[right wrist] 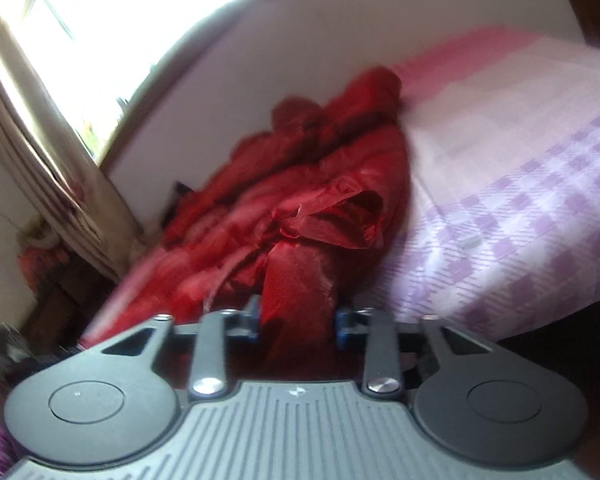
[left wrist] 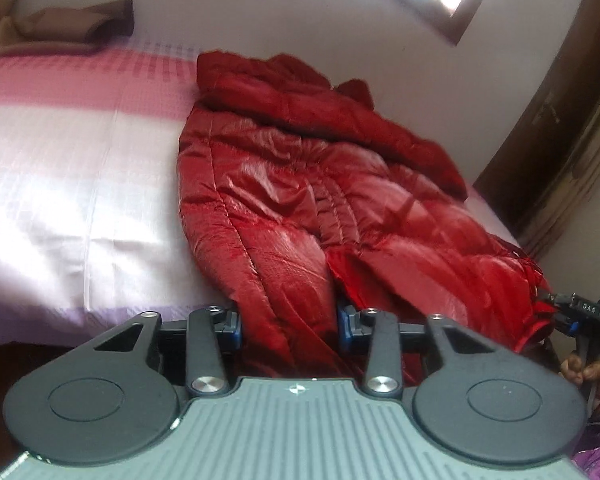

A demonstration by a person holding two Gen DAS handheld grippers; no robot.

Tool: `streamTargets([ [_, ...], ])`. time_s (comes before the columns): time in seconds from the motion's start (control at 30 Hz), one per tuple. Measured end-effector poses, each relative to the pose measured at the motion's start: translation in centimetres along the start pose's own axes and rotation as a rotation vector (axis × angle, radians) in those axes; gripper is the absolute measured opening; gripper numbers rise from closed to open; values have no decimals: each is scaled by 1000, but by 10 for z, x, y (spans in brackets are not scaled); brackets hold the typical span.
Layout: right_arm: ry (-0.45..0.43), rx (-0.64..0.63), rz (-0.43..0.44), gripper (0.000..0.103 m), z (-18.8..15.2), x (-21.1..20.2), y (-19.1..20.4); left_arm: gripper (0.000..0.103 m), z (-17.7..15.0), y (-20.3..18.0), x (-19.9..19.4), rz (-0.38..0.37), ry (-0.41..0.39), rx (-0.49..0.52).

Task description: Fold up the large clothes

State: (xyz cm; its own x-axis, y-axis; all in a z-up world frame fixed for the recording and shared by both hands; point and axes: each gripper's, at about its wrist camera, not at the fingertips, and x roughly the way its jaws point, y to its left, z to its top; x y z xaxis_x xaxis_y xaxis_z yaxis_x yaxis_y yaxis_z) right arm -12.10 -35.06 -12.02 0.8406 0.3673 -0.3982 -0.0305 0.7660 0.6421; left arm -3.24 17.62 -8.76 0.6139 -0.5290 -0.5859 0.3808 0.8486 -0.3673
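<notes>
A shiny red quilted coat (left wrist: 300, 168) lies lengthwise along the right side of a bed (left wrist: 60, 168), its hood at the far end. Its near hem hangs over the bed's front edge. My left gripper (left wrist: 289, 322) is shut on the left part of that hem, with red fabric filling the gap between the blue pads. My right gripper (left wrist: 556, 304) shows at the right edge of the left wrist view, at the hem's right corner. In the blurred right wrist view, a bunched fold of the coat (right wrist: 300, 184) sits between the pads of the right gripper (right wrist: 298, 322).
The bed (right wrist: 520, 200) has a pink, white and purple checked sheet. A brown pillow (left wrist: 72, 24) lies at its far left corner. A wall runs behind the coat, with a bright window (right wrist: 120, 20) and a curtain (right wrist: 40, 160). Dark wooden furniture (left wrist: 548, 120) stands at the right.
</notes>
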Motion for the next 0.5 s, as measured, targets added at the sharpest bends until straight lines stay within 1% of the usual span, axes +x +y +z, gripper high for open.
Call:
streamTargets([
  [0.03,-5,3,2,24,2,-3,-1,42,-1,1,-1,3,0,7],
  [0.1,26,-8,-11,26,4,-3,-5,49,-3,6,2,10,19,-2],
  [0.13,39,4,-22,28,4,-2,-8,61,-5,8,3,3,24,-7],
  [0.17,48,35,-21,33,2,-2,-14,75,-5,10,4,5,24,-10],
  [0.2,63,70,-18,45,1,-1,-19,83,-5,11,5,11,21,-13],
  [0.23,74,97,-23,55,0,-1,-24,96,-6,12,5,3,21,-14],
  [0.27,72,131,-28,75,-3,-3,-28,103,-5,12,7,-10,29,-16],
  [0.3,62,153,-20,80,-6,-4,-30,102,-6,12,9,-19,38,-17],
  [0.33,54,169,0,80,-10,-5,-31,102,-6,12,11,-20,46,-14],
  [0.4,60,154,34,77,-15,-3,-28,95,-7,9,18,3,59,3],
  [0.43,73,136,42,70,-18,2,-25,82,-7,8,21,19,62,15],
  [0.47,91,122,44,47,-21,9,-22,60,-6,7,21,27,53,26],
  [0.5,101,113,41,35,-23,14,-19,48,-6,7,19,12,41,21],
])
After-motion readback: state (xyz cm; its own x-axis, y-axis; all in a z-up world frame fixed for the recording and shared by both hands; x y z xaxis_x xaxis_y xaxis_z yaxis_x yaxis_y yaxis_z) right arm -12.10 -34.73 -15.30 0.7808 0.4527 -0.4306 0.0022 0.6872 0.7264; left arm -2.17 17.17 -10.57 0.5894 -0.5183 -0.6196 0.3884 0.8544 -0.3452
